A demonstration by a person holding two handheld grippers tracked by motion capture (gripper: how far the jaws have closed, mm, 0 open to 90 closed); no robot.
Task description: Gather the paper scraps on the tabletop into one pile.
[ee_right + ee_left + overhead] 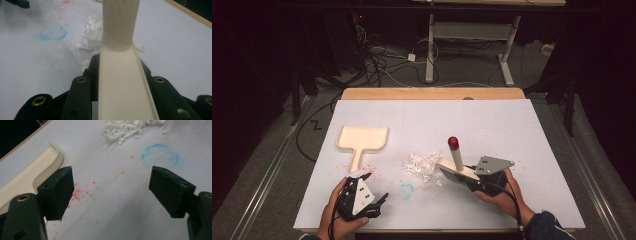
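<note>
Near the surface's (512, 125) front edge, my left fingers (111, 192) stand released over red specks (80, 193), a blue ring mark (161, 156) just beyond. My right fingers (120, 82) clench the cream brush (455, 162) by its flat base, its red-tipped handle tilted up. Shredded white paper (423, 164) lies just beside the brush, the cream dustpan (362, 140) farther toward the left edge.

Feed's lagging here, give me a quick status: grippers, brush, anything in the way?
Right gripper shut on the brush. Left gripper open, empty, beside the dustpan. Paper scraps ahead of brush; nothing blocking.
</note>
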